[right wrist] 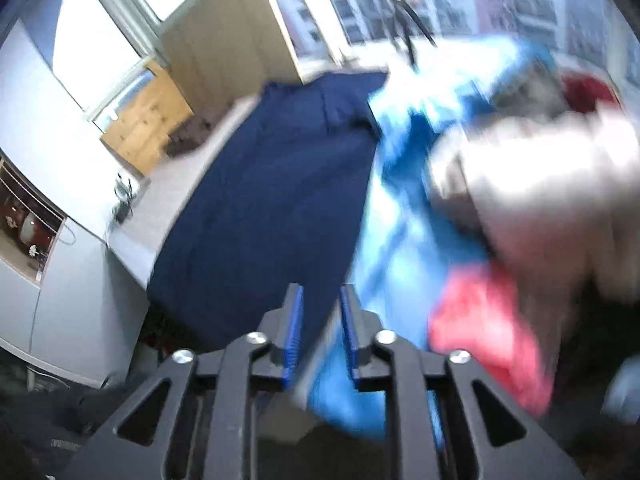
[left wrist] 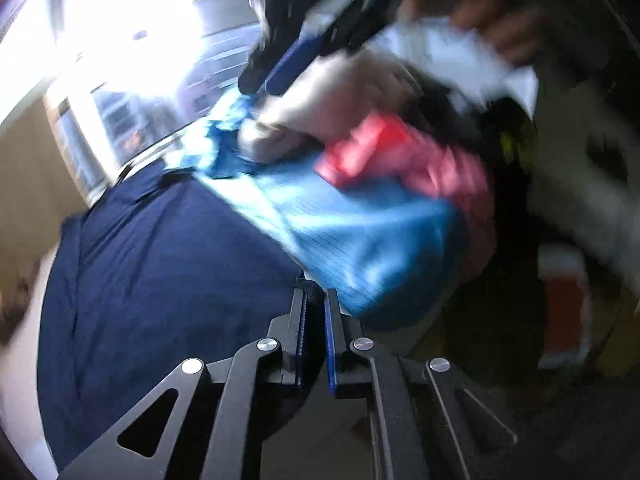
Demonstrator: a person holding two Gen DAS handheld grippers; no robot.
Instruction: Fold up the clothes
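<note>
A navy cloth [left wrist: 160, 280] [right wrist: 272, 184] lies spread flat on the table. On its right side sits a blurred heap: a light blue garment [left wrist: 360, 240] [right wrist: 400, 220], a pink-red one [left wrist: 400, 156] [right wrist: 480, 320] and a pale one [left wrist: 340, 92] [right wrist: 540, 168]. My left gripper [left wrist: 316, 300] is low over the navy cloth at the blue garment's edge. Its jaws are almost together, with a dark scrap at the tips. My right gripper [right wrist: 321, 300] [left wrist: 260, 80] is above the heap with a clear gap between its jaws. Blue fabric runs past its right finger.
The white table top [right wrist: 168, 192] shows left of the navy cloth, with a cable [right wrist: 124, 196] on it. A wooden cabinet [right wrist: 148, 120] and bright windows stand behind. A hand [left wrist: 500, 28] holds the right gripper. A red and white box [left wrist: 564, 300] sits low at the right.
</note>
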